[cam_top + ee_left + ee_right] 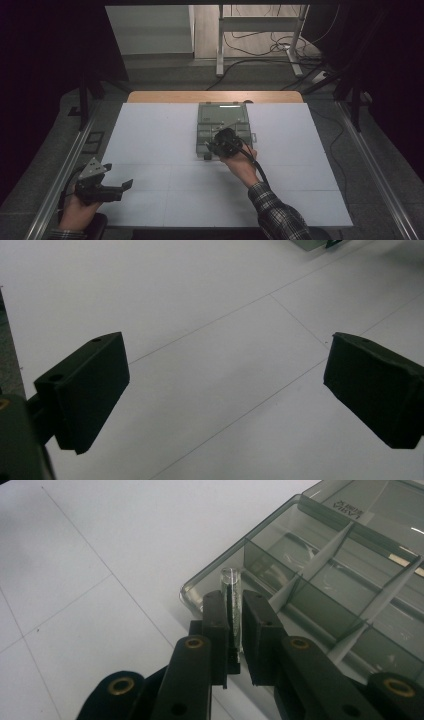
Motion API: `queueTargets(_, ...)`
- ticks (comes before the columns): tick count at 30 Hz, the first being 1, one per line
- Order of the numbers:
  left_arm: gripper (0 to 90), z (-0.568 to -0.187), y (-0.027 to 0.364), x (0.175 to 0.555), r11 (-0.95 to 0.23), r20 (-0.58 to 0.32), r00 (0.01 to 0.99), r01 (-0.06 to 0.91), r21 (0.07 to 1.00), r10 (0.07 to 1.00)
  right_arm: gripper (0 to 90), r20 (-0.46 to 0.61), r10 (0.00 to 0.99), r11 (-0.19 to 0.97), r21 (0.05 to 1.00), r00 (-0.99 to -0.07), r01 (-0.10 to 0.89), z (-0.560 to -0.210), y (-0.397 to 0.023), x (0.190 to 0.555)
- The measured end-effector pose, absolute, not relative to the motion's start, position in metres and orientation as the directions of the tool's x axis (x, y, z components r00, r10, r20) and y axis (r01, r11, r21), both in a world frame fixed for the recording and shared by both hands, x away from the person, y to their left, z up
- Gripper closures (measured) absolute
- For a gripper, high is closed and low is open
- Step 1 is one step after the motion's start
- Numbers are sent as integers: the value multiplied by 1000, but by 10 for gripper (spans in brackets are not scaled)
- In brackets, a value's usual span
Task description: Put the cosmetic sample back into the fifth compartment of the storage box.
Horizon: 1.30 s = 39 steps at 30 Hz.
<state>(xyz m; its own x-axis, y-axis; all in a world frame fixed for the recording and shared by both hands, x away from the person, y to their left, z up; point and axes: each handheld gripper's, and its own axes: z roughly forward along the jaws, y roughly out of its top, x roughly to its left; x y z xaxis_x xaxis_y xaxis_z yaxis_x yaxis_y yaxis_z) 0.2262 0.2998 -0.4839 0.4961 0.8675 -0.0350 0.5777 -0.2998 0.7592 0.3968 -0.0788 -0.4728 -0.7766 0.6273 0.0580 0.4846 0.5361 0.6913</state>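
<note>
Clear thin divider strip [231, 610], upright, beside smoky compartment box [350, 580] corner

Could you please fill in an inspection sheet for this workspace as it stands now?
Surface: white board on a wooden table, thin seam lines.
Job's things: clear tube, upright in the right gripper; smoky compartment box at the board's middle far side, dividers visible.
Clutter: nothing seen.
Grippers: left gripper open, over bare board; right gripper shut on the tube at the box's near corner.
Cables: black cable trails along the right hand; more on the floor beyond.
Surroundings: dark room, metal stand behind.
</note>
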Motion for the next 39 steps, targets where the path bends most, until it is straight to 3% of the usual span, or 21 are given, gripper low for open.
queueTargets(28,74,-484,303,227,-273,-66,493,583,766,867,804,26,631,556,682,-775,475,-488,-53,416)
queueTargets(39,74,-484,303,227,-277,-63,497,580,766,865,709,31,632,553,682,-775,478,-487,-53,415)
